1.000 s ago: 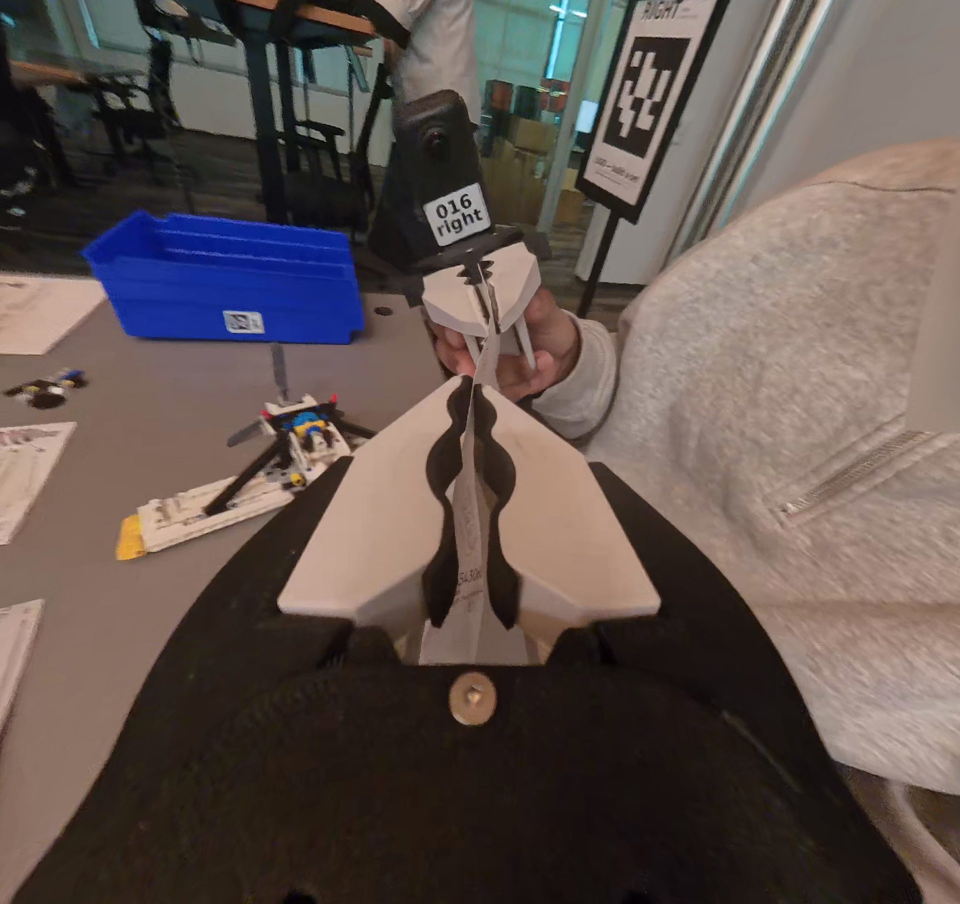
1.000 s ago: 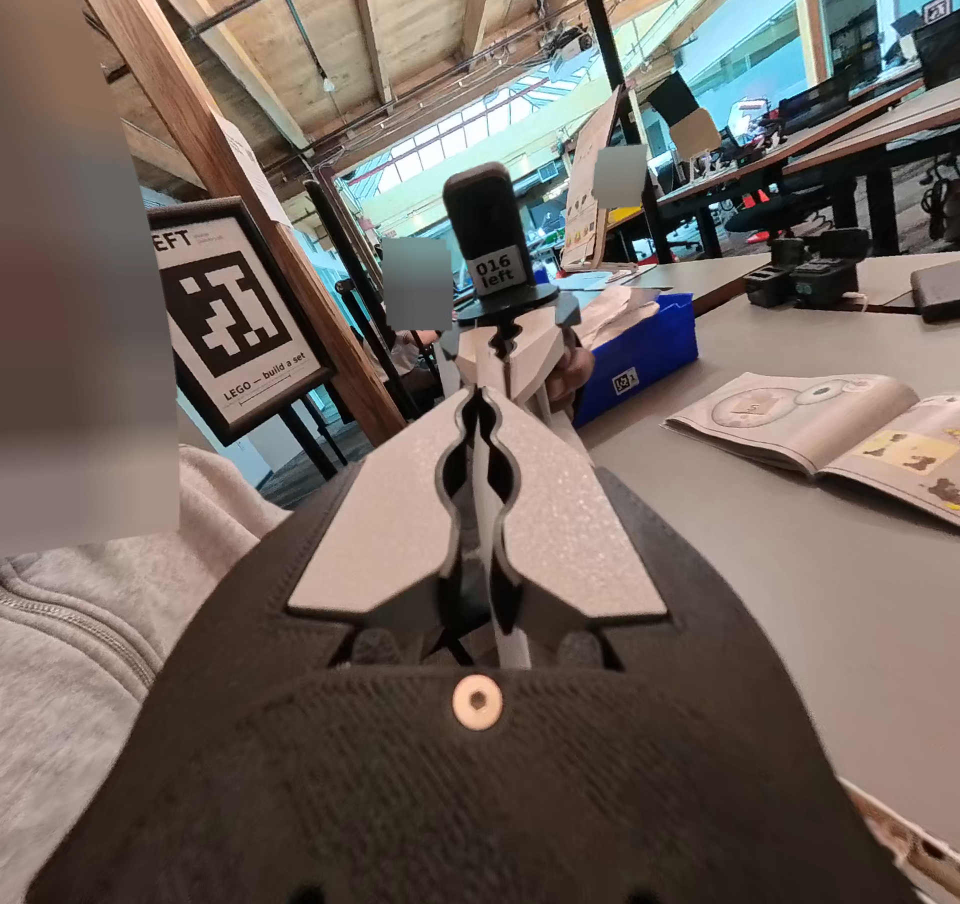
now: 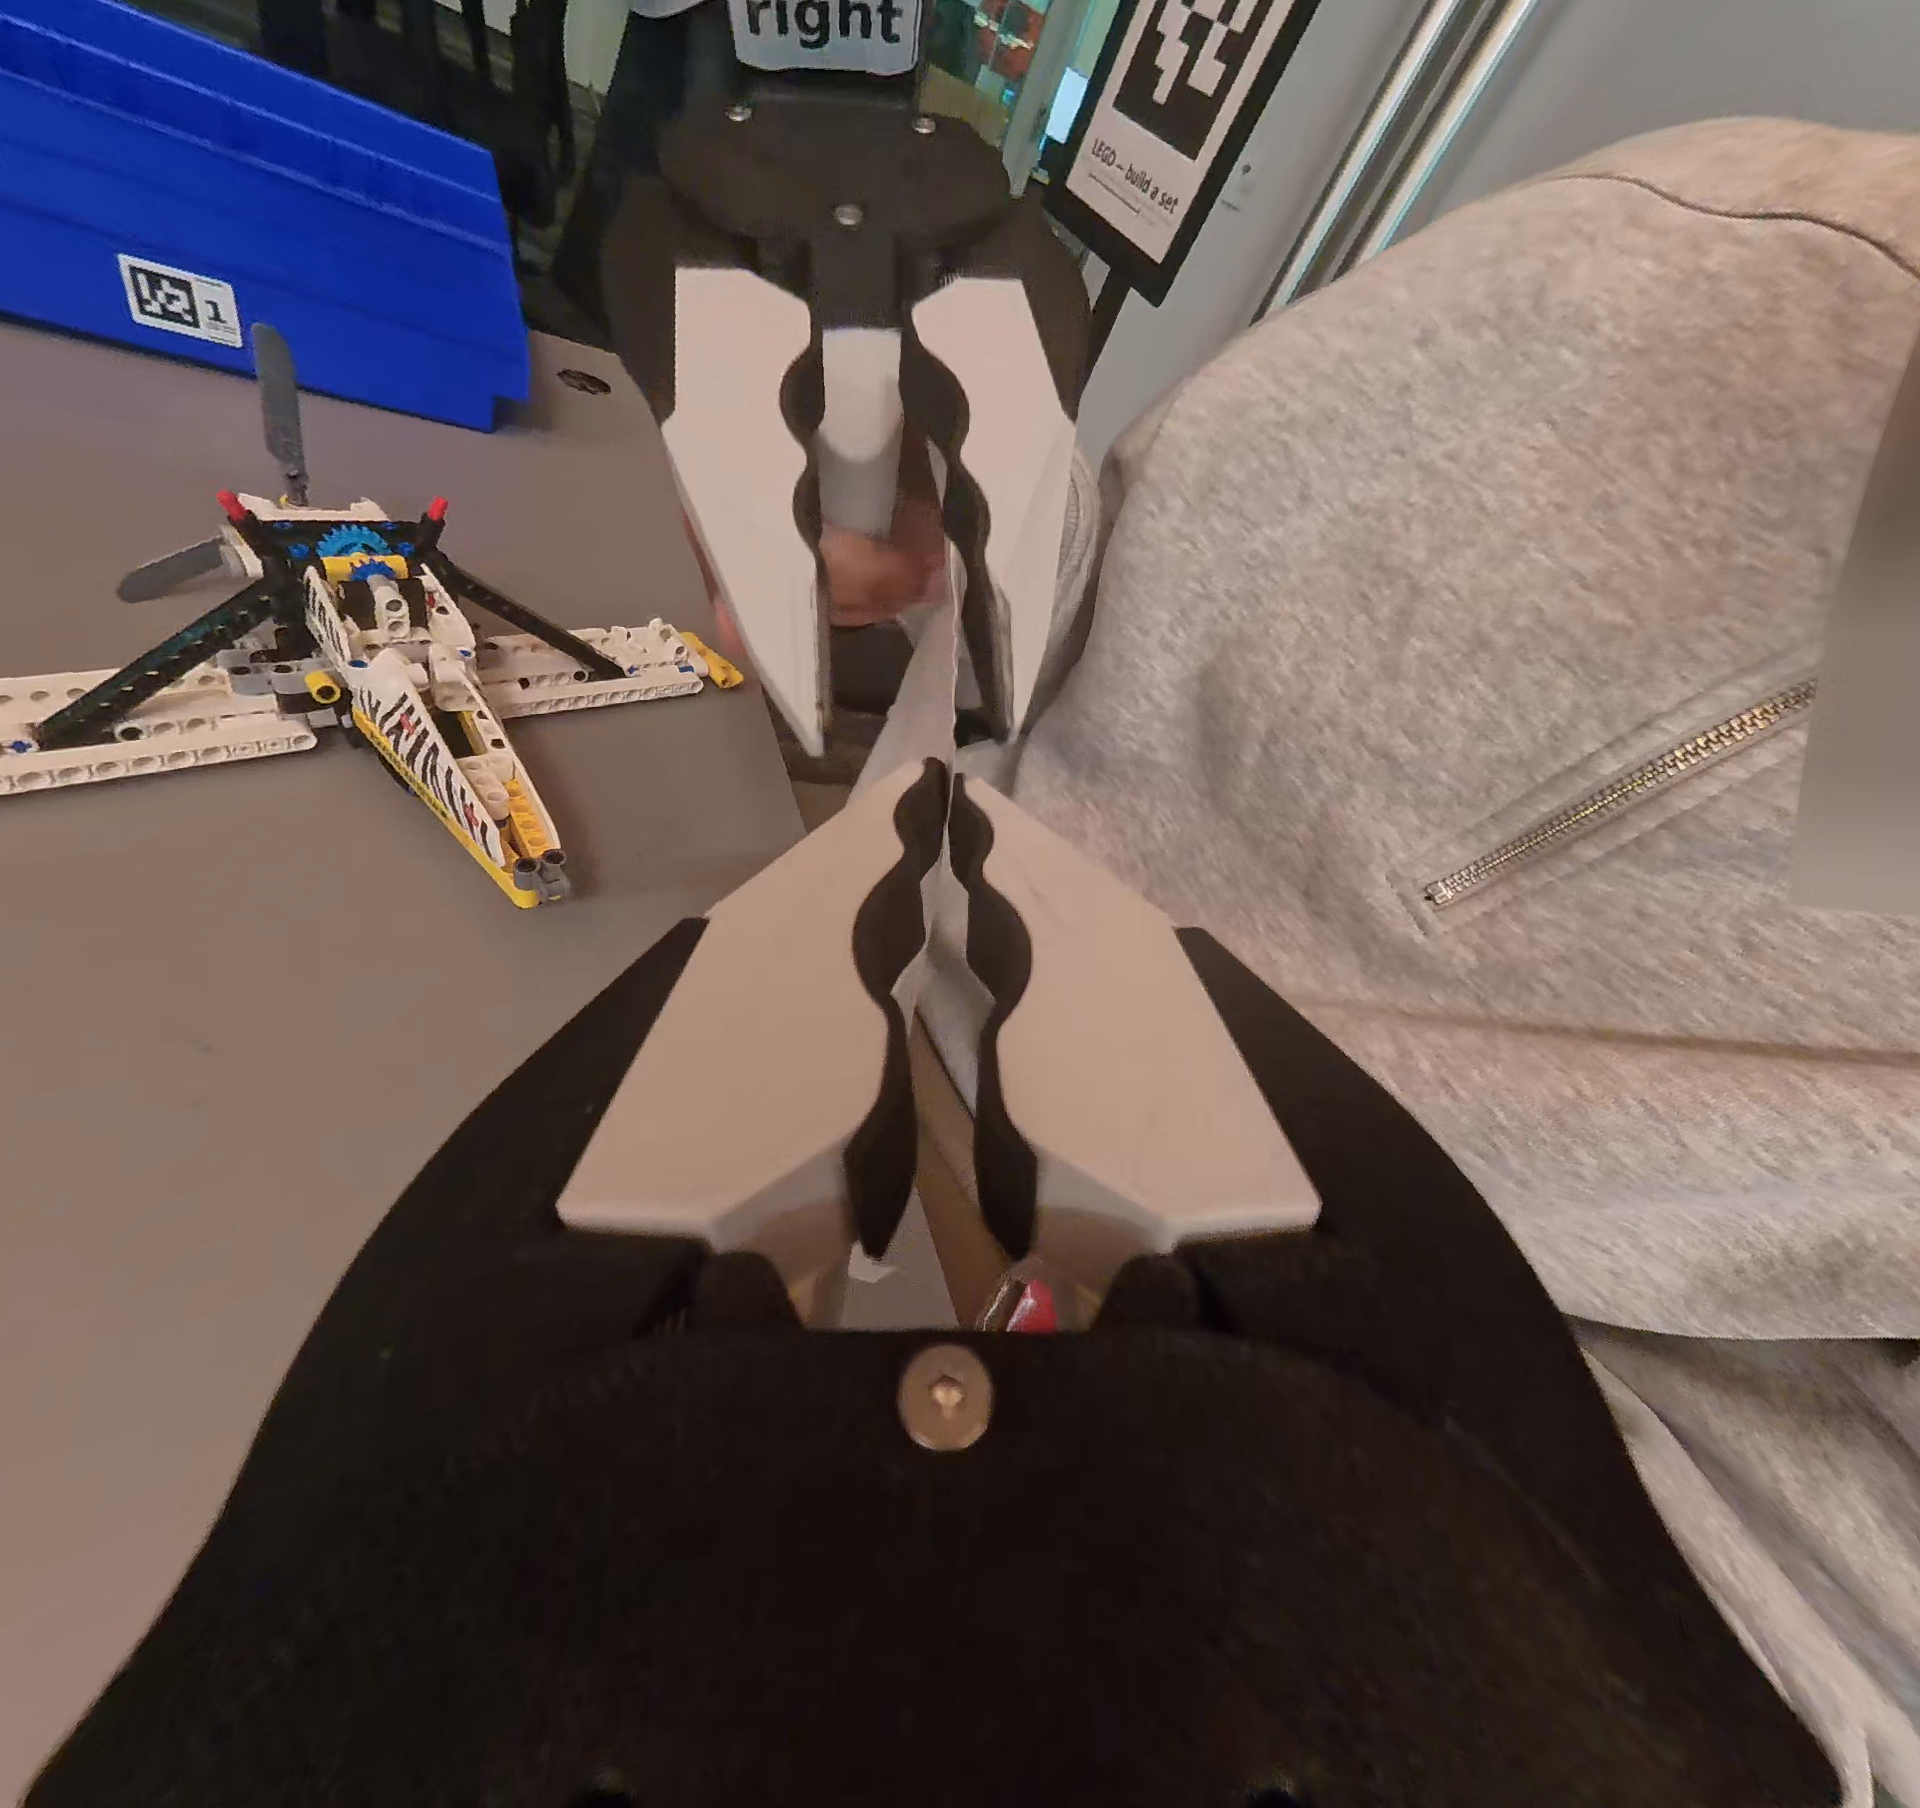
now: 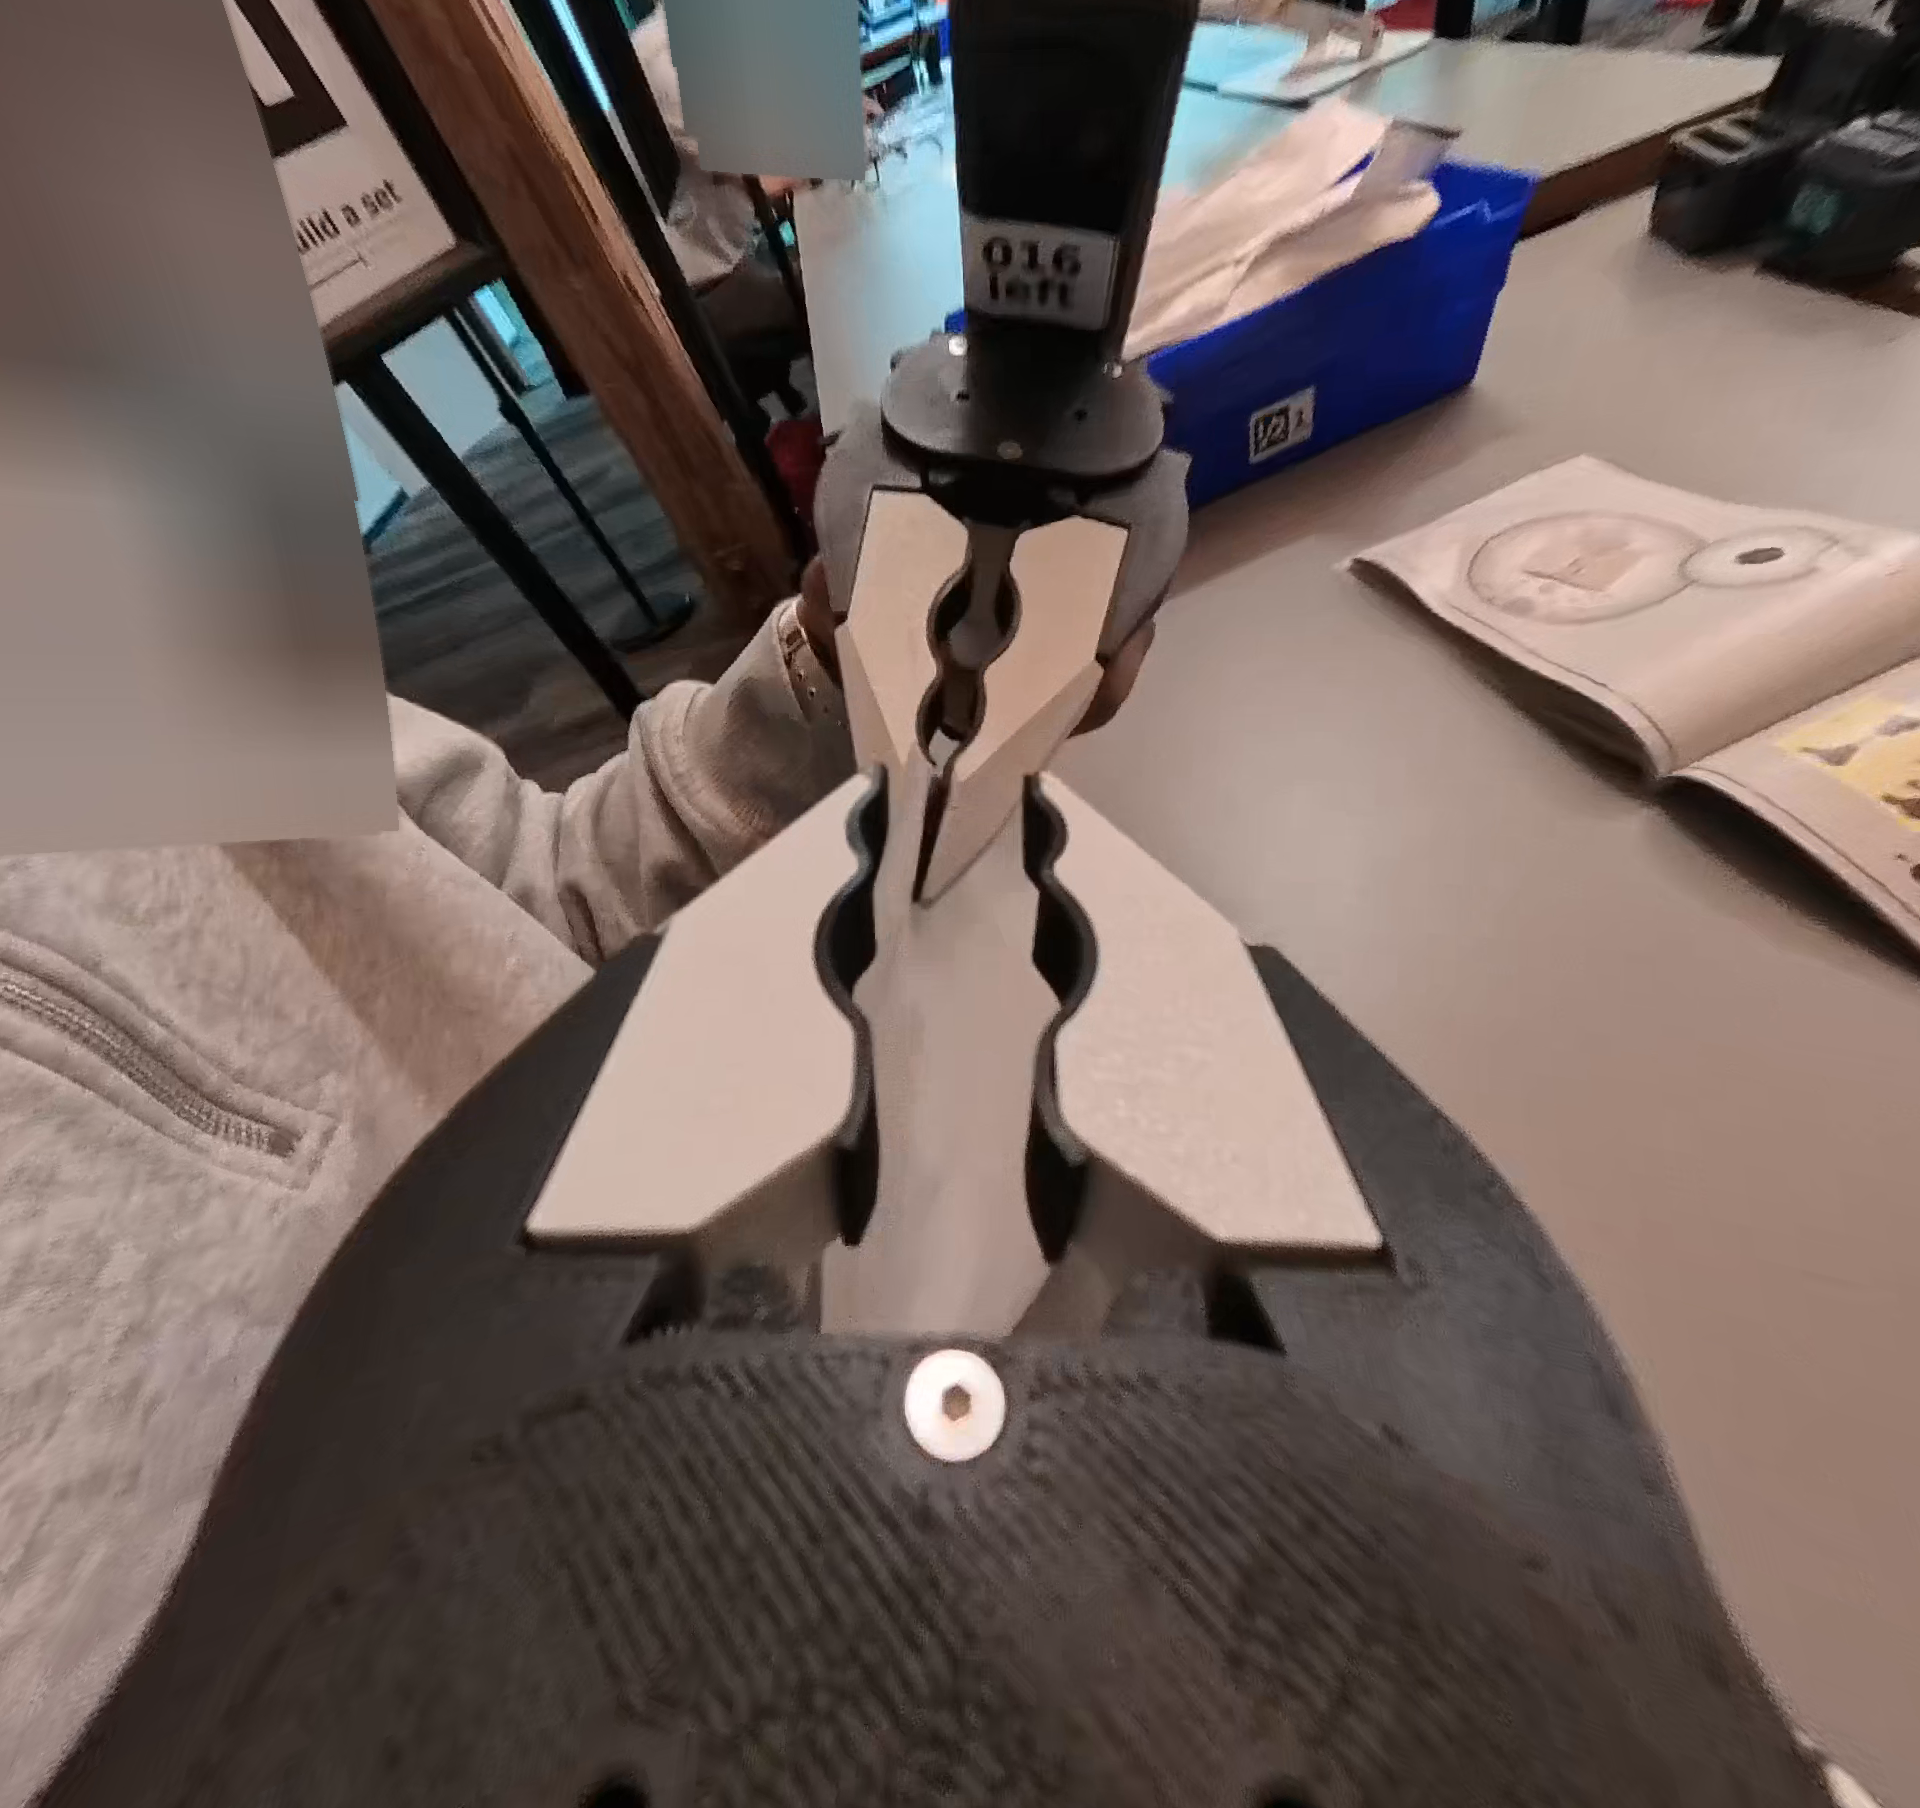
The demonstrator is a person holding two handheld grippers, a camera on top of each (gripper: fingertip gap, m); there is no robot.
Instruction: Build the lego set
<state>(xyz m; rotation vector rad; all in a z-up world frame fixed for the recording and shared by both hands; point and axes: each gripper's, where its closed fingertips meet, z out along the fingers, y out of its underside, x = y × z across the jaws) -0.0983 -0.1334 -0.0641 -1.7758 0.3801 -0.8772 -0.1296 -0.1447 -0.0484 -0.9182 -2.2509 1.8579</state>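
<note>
The grey table (image 3: 260,1083) is filling the left half of the left wrist view, and its near edge is running up toward 12 o'clock beside the person's grey zipped sweatshirt (image 3: 1507,719), which is crowding the whole 3 o'clock side. A broad bare stretch of tabletop is lying at 8 o'clock, in front of the model. In the right wrist view more bare table is spreading from 3 to 5 o'clock.

The blue bin (image 3: 260,231) is sitting at 10 o'clock along the table's far edge. A framed marker sign (image 3: 1195,44) is standing at 1 o'clock beyond the table.

The lego set, a part-built white, black and yellow lego plane (image 3: 395,657), is resting flat on the table at 9 o'clock, well apart from both grippers, its wings reaching toward the table's near edge. An open instruction booklet (image 4: 1662,636) is lying at 3 o'clock in the right wrist view.

The left gripper (image 3: 940,782) is pinching a thin pale paper bag (image 3: 935,1000), jaws pressed together on it. The right gripper (image 4: 951,792) is facing it tip to tip, its jaws parted, with the left gripper's tips poking between them; the pale strip is running down through the gap, though whether either finger is touching it is unclear.
</note>
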